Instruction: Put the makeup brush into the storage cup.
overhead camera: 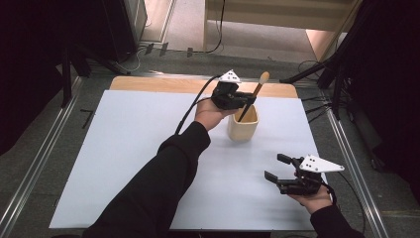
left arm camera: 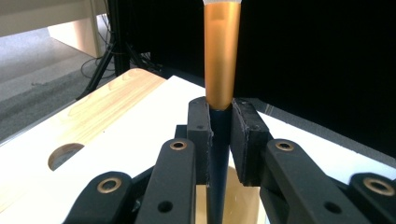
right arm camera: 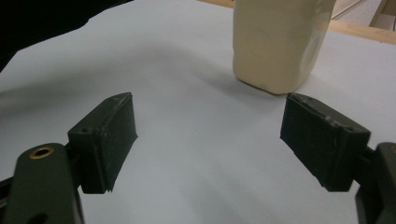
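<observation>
A makeup brush [overhead camera: 255, 94] with a dark handle, gold ferrule [left arm camera: 222, 51] and pale tip stands tilted with its lower end inside a cream-coloured cup [overhead camera: 243, 125] near the middle of the white sheet. My left gripper [overhead camera: 247, 100] is shut on the brush's dark handle [left arm camera: 218, 154], just above the cup's rim. My right gripper [overhead camera: 274, 168] rests low at the front right of the sheet, open, with nothing between its pads [right arm camera: 109, 140]. The cup [right arm camera: 276, 42] stands ahead of it.
The white sheet [overhead camera: 124, 148] covers a wooden table [overhead camera: 148, 83] whose far edge shows. A round hole [left arm camera: 65, 155] is cut in the wood. Dark stands and cables [overhead camera: 327, 74] surround the table. A metal rail [overhead camera: 356, 168] runs along the right side.
</observation>
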A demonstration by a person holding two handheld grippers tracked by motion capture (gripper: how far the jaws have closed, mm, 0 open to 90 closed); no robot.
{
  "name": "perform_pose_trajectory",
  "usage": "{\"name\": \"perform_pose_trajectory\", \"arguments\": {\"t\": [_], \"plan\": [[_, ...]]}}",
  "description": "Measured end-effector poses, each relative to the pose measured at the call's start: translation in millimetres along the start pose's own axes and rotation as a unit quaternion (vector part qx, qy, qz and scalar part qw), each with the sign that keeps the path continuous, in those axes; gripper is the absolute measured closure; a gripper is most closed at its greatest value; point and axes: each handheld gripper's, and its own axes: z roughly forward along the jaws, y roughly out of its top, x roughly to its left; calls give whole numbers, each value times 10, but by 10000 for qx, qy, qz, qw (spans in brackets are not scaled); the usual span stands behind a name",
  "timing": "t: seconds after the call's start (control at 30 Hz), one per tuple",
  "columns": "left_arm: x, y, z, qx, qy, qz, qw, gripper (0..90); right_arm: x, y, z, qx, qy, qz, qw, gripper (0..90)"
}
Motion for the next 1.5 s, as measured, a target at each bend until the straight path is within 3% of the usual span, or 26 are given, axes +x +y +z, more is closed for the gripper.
{"name": "perform_pose_trajectory", "arguments": {"t": [0.3, 0.6, 0.7, 0.87, 1.07, 1.5], "plan": [[21, -111, 0, 50, 1, -98, 9999, 794, 4, -1, 2, 29, 17, -3, 10000, 188], [50, -158, 3, 295, -21, -135, 9995, 775, 4, -2, 4, 42, 21, 5, 10000, 188], [45, -165, 1, 382, -6, -25, 9993, 611, 4, -3, 3, 43, 22, 0, 10000, 188], [42, -152, -52, 460, -44, 48, 9989, 500, 2, -5, 6, 37, 24, -6, 10000, 188], [36, -133, -161, 488, -217, -14, 9986, 415, 3, -5, 4, 28, 27, 14, 10000, 188], [-17, -217, -473, 519, -346, -4, 9981, 362, -4, -14, -4, 47, -1, 21, 10000, 188]]}}
